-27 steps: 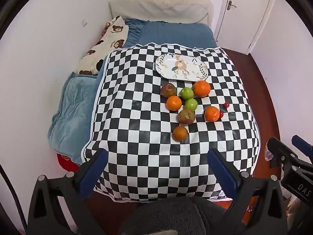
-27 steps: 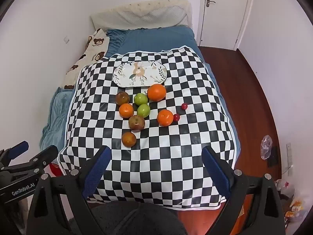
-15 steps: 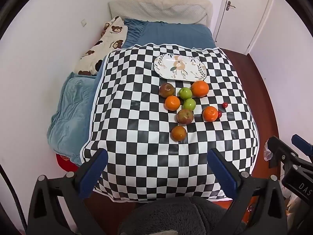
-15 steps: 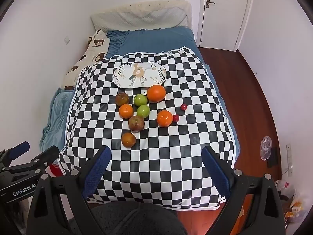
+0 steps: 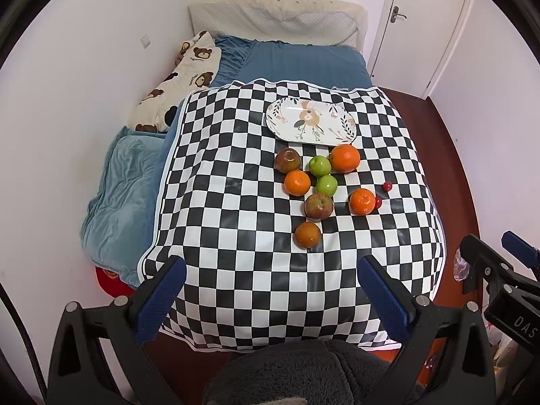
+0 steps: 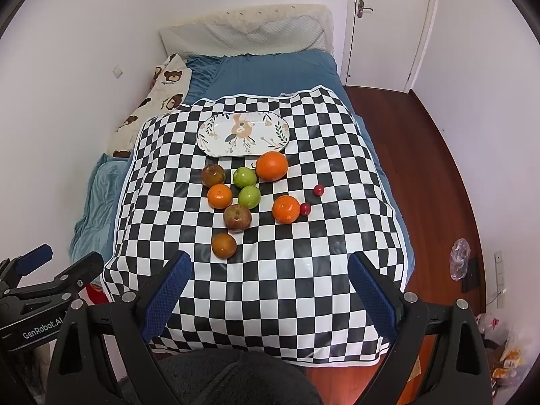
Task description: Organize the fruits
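- My left claw (image 5: 270, 290) hangs spread wide and empty above the near edge of the checkered cloth (image 5: 236, 236) on the bed (image 5: 297, 64).
- The fruits (image 5: 319, 206) lie clustered mid-cloth, just before the flowered plate (image 5: 280, 123).
- My right claw (image 6: 270, 285) gapes wide too, holding nothing.

White lettering reading "GenRobot.AI" stands on the black body of the left gripper (image 6: 40, 270), seen at the lower left edge of the right wrist view. In the left wrist view, the black body of the right gripper (image 5: 499, 263) at the lower right edge carries white letters "DAS", cut off by the frame. The small print on the cream bear-patterned pillow (image 5: 189, 67) beside the bed's wall is too fine to read.
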A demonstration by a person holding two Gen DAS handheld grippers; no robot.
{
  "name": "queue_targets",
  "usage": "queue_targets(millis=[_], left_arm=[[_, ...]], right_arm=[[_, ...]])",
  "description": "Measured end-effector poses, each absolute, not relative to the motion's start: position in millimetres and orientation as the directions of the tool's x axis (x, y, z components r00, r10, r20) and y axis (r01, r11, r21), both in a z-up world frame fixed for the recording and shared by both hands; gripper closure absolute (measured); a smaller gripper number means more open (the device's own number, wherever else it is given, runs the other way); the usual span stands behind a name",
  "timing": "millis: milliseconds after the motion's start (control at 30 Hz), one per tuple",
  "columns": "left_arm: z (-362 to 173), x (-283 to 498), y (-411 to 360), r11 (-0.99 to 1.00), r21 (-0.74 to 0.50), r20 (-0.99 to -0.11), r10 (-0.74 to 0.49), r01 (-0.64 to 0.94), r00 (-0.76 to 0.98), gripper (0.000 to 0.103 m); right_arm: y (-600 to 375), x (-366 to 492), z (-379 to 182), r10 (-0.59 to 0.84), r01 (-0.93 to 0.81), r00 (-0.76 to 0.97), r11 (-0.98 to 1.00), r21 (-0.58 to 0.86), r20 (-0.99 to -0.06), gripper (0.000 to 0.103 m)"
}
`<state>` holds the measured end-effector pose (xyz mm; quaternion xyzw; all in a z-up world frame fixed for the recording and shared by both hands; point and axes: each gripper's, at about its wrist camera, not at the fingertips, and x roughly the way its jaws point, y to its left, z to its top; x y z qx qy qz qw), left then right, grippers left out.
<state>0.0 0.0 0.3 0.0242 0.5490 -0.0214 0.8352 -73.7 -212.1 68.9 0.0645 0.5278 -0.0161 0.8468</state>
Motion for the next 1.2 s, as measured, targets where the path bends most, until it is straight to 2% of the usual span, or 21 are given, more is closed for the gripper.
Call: queue_targets(millis=[1200], left_arm=[[0.2, -0.2, 0.2, 0.998, 0.008, -0.915, -0.018, 0.062, 0.404, 0.0]], right_arm=[[-203.9, -67.0, 68.8, 0.042, 0.093, 0.453, 0.991, 0.094, -0.891, 0.007]])
